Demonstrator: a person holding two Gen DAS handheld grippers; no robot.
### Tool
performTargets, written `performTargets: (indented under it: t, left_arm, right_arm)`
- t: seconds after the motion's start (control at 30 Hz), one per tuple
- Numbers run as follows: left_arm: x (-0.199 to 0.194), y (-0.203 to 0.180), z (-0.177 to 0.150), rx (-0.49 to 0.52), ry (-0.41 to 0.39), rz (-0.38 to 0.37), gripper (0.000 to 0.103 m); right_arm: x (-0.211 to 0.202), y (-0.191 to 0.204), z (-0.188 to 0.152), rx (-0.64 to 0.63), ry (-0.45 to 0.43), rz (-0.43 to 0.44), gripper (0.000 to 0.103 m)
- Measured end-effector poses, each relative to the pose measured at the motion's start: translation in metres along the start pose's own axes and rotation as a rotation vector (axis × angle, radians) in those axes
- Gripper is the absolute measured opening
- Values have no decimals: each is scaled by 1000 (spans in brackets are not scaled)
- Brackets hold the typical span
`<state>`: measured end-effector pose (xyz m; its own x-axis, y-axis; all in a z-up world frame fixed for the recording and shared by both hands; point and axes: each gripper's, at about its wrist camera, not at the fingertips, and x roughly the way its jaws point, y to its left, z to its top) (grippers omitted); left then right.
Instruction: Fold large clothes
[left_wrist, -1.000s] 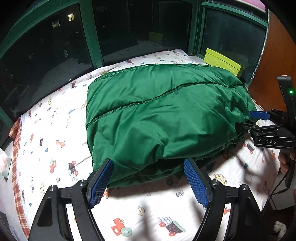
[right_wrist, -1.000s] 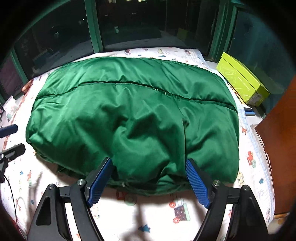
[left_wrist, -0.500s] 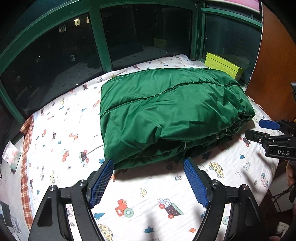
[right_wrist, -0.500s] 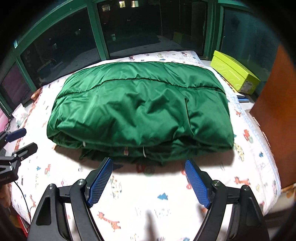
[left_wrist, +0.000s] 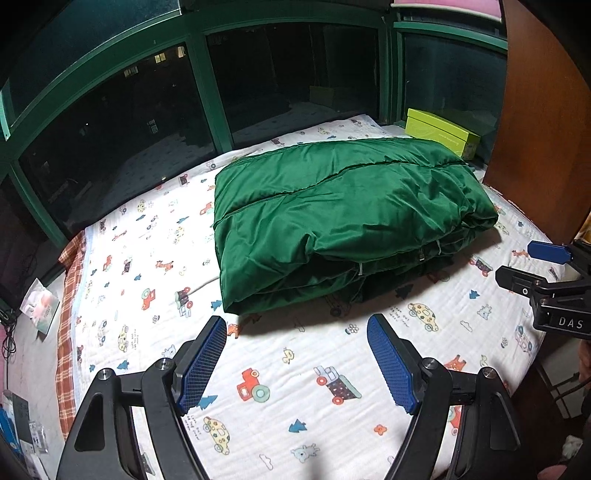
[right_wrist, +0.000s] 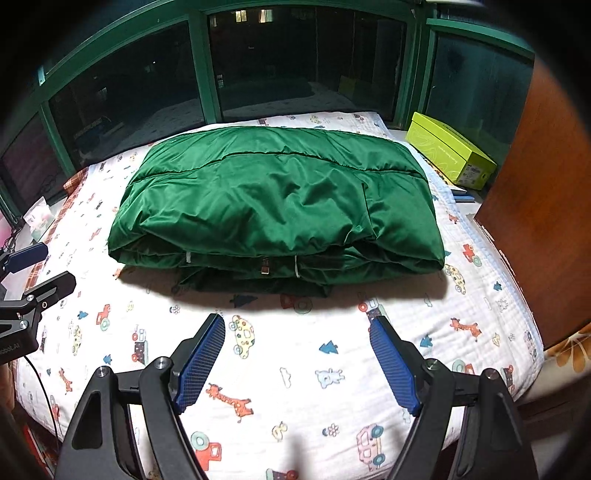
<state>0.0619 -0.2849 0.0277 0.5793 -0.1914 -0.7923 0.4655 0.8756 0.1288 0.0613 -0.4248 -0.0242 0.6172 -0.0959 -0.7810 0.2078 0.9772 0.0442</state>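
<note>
Neatly folded, a green padded garment (right_wrist: 273, 206) lies mid-bed on the cartoon-print sheet (right_wrist: 295, 369). Both the left claw (left_wrist: 295, 362) and right claw (right_wrist: 297, 362) hover wide and empty, short of its near edge.

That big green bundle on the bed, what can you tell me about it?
The green garment is a large padded piece of shiny, satin-like cloth, folded into a thick rectangular stack of several layers. A stitched seam crosses its top; small white tabs and a zipper pull show along its near edge, with some darker cloth poking out underneath. It lies flat on the cartoon-print sheet, near the lime-green box. Neither gripper touches it.
</note>
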Motion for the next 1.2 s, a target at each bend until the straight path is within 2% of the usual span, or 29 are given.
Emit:
performTargets:
  t: [0.5, 1.2]
  left_arm:
    - [-36, 7, -29, -51, -15, -2, 84]
    - [-30, 6, -36, -51, 5, 10, 84]
  right_arm:
    - [-26, 21, -16, -6, -36, 10, 88]
    - [-34, 25, -18, -8, -54, 5, 89]
